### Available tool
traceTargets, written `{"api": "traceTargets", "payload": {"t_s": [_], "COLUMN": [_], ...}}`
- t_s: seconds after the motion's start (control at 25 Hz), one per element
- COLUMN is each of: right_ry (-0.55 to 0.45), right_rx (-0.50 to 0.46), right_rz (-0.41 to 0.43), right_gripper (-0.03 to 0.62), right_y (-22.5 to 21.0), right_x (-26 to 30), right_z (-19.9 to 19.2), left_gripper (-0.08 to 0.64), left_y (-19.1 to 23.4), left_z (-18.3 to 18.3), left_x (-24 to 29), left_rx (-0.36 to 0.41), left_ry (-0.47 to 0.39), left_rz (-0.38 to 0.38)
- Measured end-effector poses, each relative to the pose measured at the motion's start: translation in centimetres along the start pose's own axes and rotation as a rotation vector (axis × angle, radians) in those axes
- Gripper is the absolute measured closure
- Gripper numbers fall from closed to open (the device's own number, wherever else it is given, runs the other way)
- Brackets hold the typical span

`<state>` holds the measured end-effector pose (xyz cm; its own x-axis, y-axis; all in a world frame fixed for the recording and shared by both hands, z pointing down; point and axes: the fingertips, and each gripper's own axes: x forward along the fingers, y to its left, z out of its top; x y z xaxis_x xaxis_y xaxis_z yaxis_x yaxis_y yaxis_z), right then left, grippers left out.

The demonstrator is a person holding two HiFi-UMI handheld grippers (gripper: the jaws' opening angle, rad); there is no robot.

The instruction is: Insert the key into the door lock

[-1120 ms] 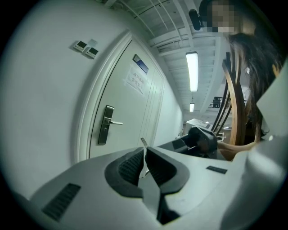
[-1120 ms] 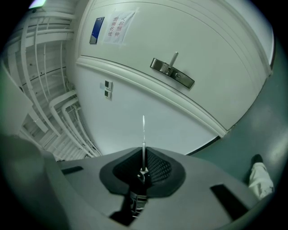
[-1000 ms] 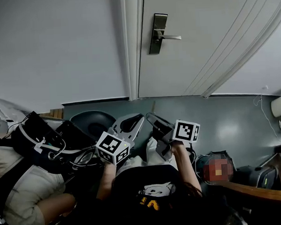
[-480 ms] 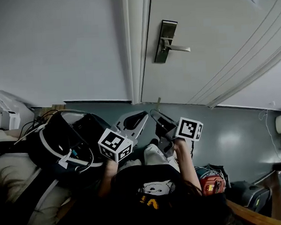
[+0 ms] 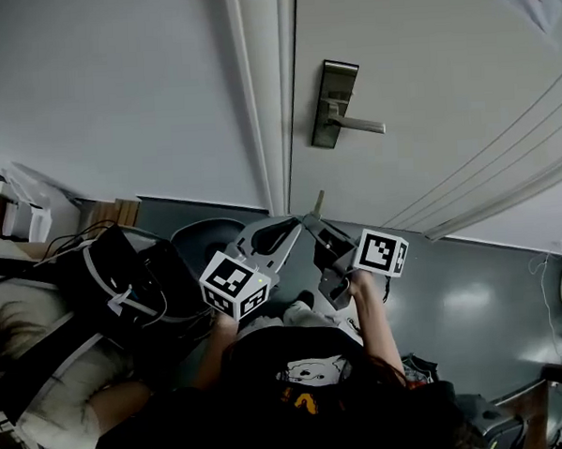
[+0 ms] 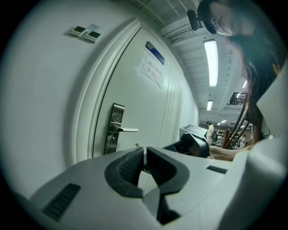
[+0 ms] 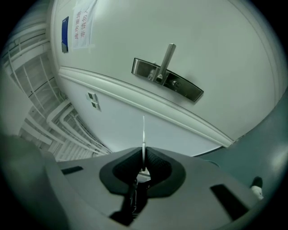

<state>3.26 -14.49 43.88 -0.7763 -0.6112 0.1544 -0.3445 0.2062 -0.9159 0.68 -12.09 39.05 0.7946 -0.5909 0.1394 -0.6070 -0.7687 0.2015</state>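
A steel lock plate with a lever handle (image 5: 333, 105) sits on the white door (image 5: 443, 88). In the left gripper view the lock plate (image 6: 114, 129) shows at mid left; in the right gripper view the lock plate (image 7: 167, 80) lies above the jaws. My right gripper (image 5: 315, 228) is shut on a thin key (image 7: 143, 134), whose blade sticks out toward the door, well short of the lock. That key (image 5: 318, 204) shows as a small sliver in the head view. My left gripper (image 5: 289, 232) is shut with nothing in it, close beside the right one.
The white door frame (image 5: 264, 88) and a plain wall (image 5: 105, 87) stand left of the door. A seated person with a black bag and cables (image 5: 125, 293) is at the left. A paper notice (image 6: 152, 72) hangs high on the door. Grey floor (image 5: 473, 303) lies to the right.
The head view has shifted: the door and lock now sit lower and nearer. Both grippers have risen slightly toward the door, still side by side. The right gripper keeps hold of the key.
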Motion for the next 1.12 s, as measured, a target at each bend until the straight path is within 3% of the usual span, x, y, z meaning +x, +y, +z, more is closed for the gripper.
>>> {"api": "traceTargets", "payload": {"t_s": [0.48, 1.12], "right_ry": [0.017, 0.019], "right_rx": [0.040, 0.048], "right_rz": [0.034, 0.090], "right_gripper": [0.571, 0.571], "right_y": [-3.8, -4.2], "right_x": [0.8, 1.9], "right_z": [4.2, 6.8], "left_gripper": [0.535, 0.535], "left_y": [1.7, 2.2], "left_z": [-0.5, 1.0], "left_x": [6.0, 6.8], "left_rx": [0.023, 0.063], "left_ry": [0.050, 0.052], "left_rz": [0.014, 0.036]}}
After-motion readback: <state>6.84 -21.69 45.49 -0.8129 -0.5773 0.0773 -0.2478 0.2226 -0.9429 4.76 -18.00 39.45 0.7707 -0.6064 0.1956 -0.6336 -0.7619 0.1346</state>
